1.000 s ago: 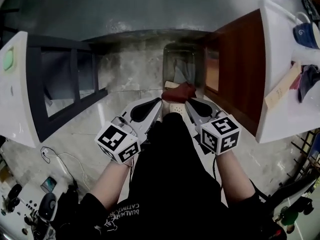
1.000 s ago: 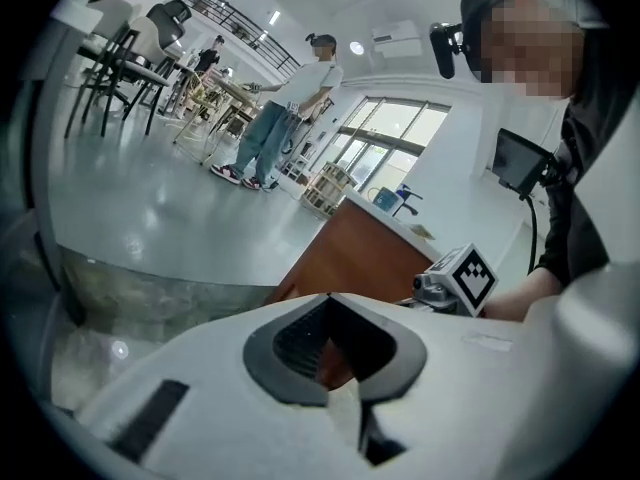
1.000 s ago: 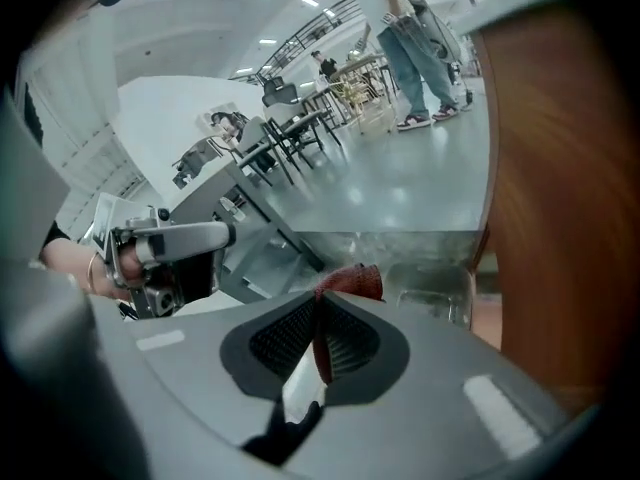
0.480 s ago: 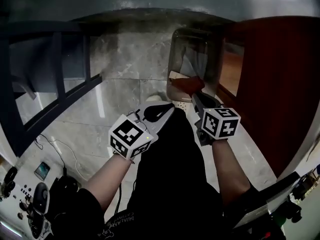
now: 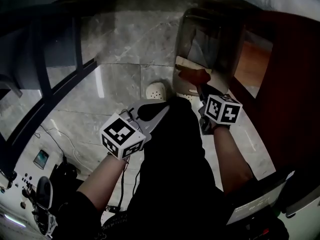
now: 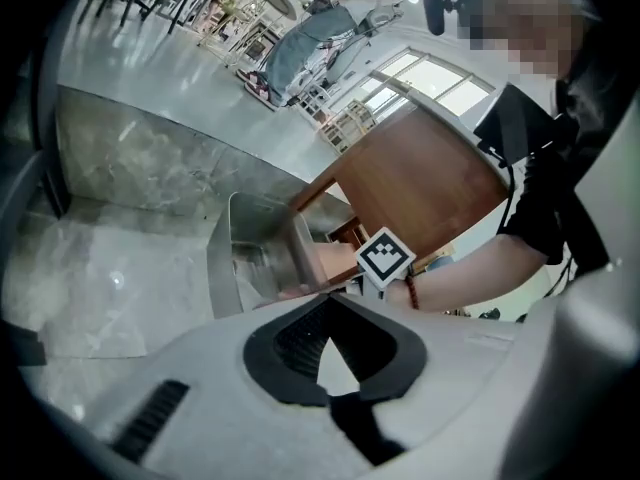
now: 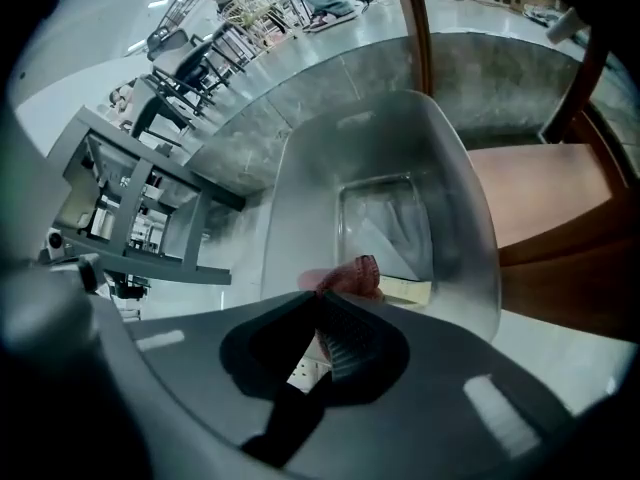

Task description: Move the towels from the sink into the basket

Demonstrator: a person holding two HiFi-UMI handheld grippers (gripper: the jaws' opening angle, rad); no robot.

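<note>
A translucent grey basket [image 5: 227,44] stands on the marble floor beside a brown cabinet. My right gripper [image 5: 201,87] is shut on a red towel [image 5: 195,76], which hangs at the basket's near rim. In the right gripper view the red towel [image 7: 352,276] bunches just past the jaw tips [image 7: 322,300], with the basket [image 7: 300,188] right below. A pale cloth [image 7: 385,230] lies on the basket's bottom. My left gripper [image 5: 166,109] is shut and holds nothing, lower left of the basket. The left gripper view shows its tips touching [image 6: 330,296] and the basket [image 6: 225,258] ahead.
A brown wooden cabinet [image 5: 285,84] rises right of the basket. A dark metal shelf frame [image 5: 50,74] stands at the left. A white clog [image 5: 156,90] lies on the floor near the basket. Cables and small devices [image 5: 42,159] sit at the lower left.
Both grippers have sunk toward the floor, and the red towel has come down with the right one to the basket's near rim. The basket now looms larger in view.
</note>
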